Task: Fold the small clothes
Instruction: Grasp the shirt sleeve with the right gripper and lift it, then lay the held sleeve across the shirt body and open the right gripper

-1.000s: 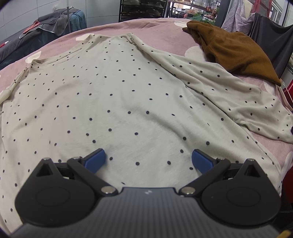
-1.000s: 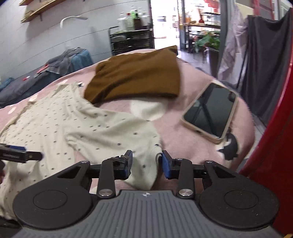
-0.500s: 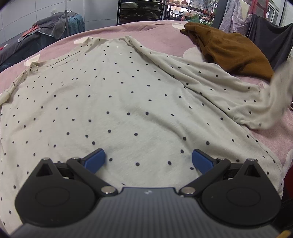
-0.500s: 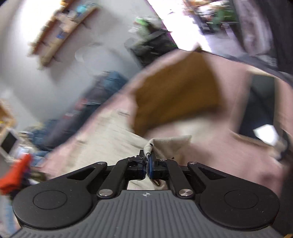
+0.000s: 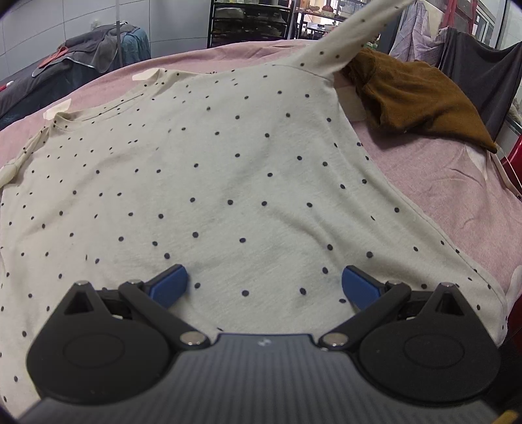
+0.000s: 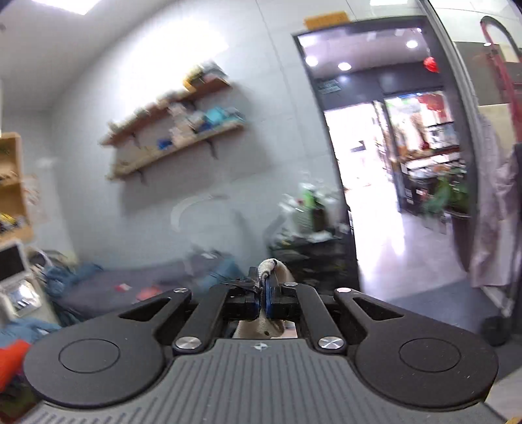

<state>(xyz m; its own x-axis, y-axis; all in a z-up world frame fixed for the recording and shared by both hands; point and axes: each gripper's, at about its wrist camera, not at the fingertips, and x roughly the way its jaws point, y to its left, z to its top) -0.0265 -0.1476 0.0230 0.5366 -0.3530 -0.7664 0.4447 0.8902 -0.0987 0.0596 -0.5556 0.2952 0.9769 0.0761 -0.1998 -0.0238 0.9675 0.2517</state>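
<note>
A cream long-sleeved shirt with dark dots (image 5: pixel 228 169) lies spread flat on the pink bed cover (image 5: pixel 456 202). My left gripper (image 5: pixel 264 285) is open and empty, low over the shirt's lower part. The shirt's right sleeve (image 5: pixel 345 42) is lifted up and stretched out of the top of the left wrist view. My right gripper (image 6: pixel 261 298) is shut on the sleeve cuff (image 6: pixel 267 265), held high and pointing at the room's wall. The rest of the shirt is hidden from the right wrist view.
A brown garment (image 5: pixel 417 98) lies on the bed to the right of the shirt. Dark clothes (image 5: pixel 81 65) are heaped beyond the bed's far left edge. A black rack (image 5: pixel 251 22) stands behind. Wall shelves (image 6: pixel 173 137) and a doorway (image 6: pixel 391 195) show in the right wrist view.
My right gripper closed on the sleeve cuff and lifted it high off the bed, swinging up toward the wall. The sleeve now stretches upward. The left gripper stayed open over the shirt.
</note>
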